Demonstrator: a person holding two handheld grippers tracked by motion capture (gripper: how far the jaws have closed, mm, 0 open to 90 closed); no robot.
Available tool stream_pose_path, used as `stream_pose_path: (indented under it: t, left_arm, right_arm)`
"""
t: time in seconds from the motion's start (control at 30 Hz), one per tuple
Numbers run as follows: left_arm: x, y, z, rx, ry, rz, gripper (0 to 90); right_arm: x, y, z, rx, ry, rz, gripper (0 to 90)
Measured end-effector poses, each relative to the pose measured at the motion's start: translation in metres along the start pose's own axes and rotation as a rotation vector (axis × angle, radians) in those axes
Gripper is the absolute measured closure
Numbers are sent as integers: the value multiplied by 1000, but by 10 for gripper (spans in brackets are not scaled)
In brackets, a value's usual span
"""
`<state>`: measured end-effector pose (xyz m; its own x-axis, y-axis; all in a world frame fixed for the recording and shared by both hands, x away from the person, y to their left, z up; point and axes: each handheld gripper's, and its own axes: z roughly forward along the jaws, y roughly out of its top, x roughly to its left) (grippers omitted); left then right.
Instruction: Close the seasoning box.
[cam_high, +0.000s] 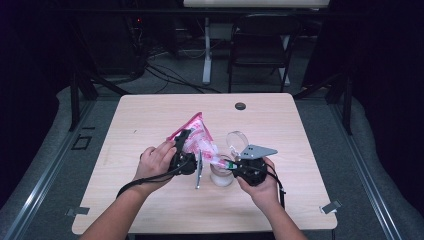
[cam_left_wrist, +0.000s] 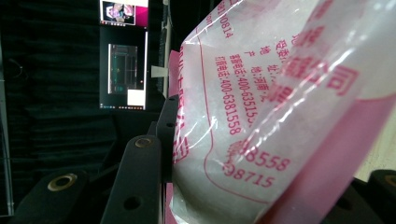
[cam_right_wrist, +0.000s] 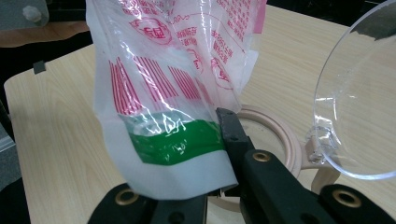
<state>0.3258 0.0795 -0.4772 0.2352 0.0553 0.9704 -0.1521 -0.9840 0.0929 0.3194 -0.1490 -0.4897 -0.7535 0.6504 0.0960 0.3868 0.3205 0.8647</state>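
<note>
The pink-and-white printed plastic bag (cam_high: 196, 136) of white grains hangs tilted over the open beige jar (cam_high: 221, 176) on the surface, left tool (cam_high: 183, 156) clamping its upper body, right tool (cam_right_wrist: 212, 154) pinched tight on its lower green-banded corner; pouring seemingly hasn't begun.

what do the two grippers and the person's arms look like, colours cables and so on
Both grippers are black. The left gripper trails a black cable looping past the wrist. The right gripper carries a grey three-cornered plate on top and trails a black cable too. Up close, the jaws are flat matte black bars with brass-coloured rivets. The forearms are bare, with no sleeves in view.
</note>
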Motion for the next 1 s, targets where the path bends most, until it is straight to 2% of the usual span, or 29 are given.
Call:
stream_pose_path:
  t: [0.6, 1.0]
  left_arm:
    - [1, 1, 0, -1, -13, 8, 645]
    - [2, 3, 0, 1, -4, 25, 644]
  right_arm:
    - [0, 0, 0, 0, -4, 1, 900]
    - [-2, -1, 1, 6, -11, 3, 900]
